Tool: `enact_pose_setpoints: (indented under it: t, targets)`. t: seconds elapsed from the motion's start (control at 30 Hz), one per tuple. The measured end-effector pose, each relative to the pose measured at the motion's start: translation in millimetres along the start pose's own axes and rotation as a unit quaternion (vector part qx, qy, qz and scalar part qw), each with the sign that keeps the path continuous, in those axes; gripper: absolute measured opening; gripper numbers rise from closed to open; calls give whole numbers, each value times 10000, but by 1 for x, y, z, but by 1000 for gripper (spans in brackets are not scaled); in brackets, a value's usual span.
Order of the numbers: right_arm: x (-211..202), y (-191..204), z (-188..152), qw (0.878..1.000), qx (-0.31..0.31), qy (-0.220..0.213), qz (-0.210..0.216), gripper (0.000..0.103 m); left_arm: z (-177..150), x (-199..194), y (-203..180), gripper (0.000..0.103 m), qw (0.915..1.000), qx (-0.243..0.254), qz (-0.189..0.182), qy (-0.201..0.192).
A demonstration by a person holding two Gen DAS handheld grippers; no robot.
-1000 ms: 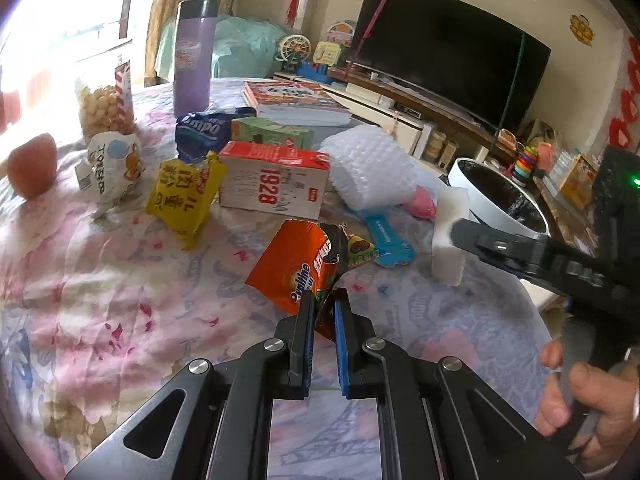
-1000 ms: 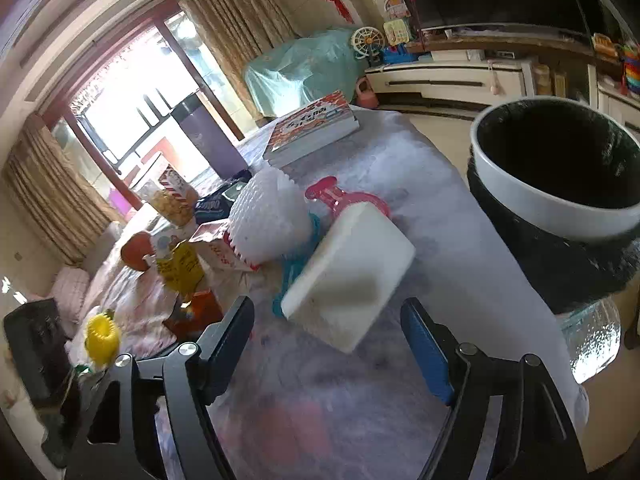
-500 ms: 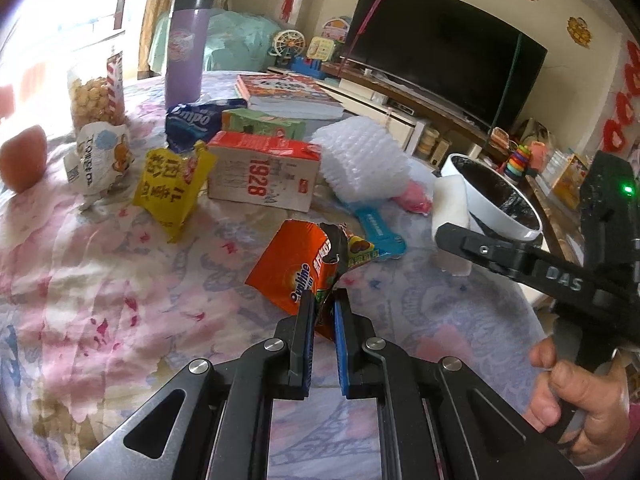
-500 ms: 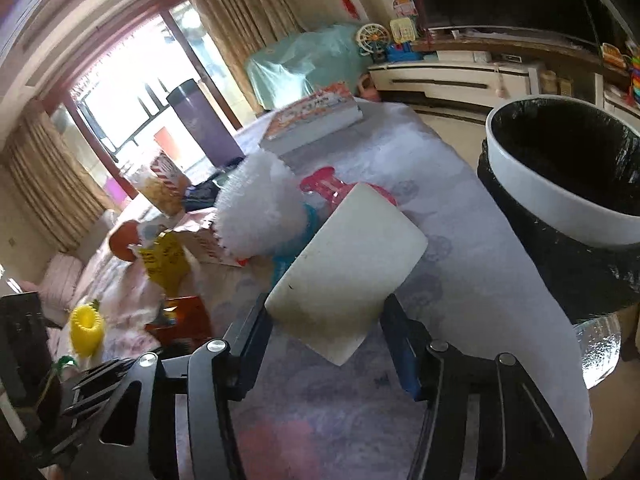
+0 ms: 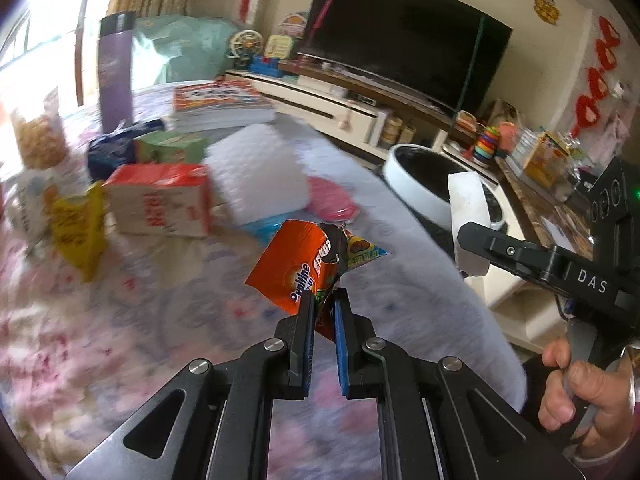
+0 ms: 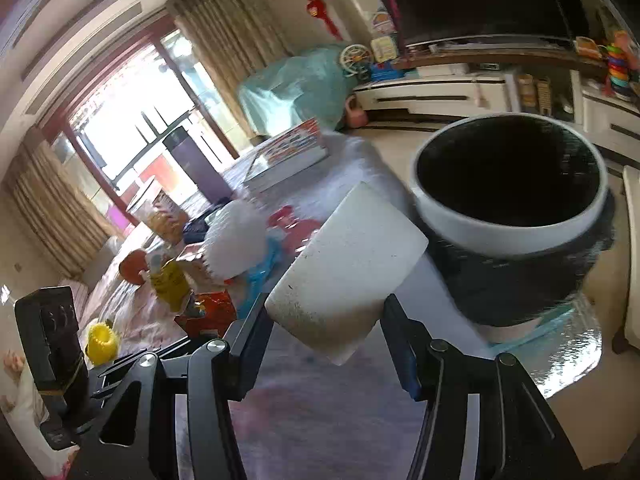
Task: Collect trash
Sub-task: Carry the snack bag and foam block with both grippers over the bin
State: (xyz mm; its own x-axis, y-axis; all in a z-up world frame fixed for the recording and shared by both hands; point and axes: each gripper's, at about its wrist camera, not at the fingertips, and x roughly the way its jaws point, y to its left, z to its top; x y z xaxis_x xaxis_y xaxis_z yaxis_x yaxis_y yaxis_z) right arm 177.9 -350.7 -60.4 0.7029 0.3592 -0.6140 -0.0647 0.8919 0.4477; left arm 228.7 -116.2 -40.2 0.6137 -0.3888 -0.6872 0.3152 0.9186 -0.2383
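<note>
Your left gripper [image 5: 323,300] is clamped on the orange snack wrapper [image 5: 294,268], lifted off the floral tablecloth [image 5: 120,320]. Your right gripper [image 6: 326,320] pinches the white foam block [image 6: 348,268], tilted, just beside the white-rimmed trash bin [image 6: 508,236] with its black liner, not over the opening. Milk carton [image 5: 160,200] and yellow packet [image 5: 80,232] sit on the table, blurred.

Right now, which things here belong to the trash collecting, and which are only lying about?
Job:
orange wrapper, in left jaws
white foam block, in right jaws
bin

Lying about:
books
purple flask
TV
</note>
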Motion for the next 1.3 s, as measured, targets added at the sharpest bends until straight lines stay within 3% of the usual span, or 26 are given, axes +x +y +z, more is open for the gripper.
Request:
enact_pose_setpoints:
  t: [0.5,1.3]
  targets:
    - [-30,-59,30,9984,266,-297,-393,56,48,54,-50,8,9981,529,-297,55]
    - [-17,-113,77,9977,98,-144,-651,58,106,121,-92,9,9955,844,-393,154]
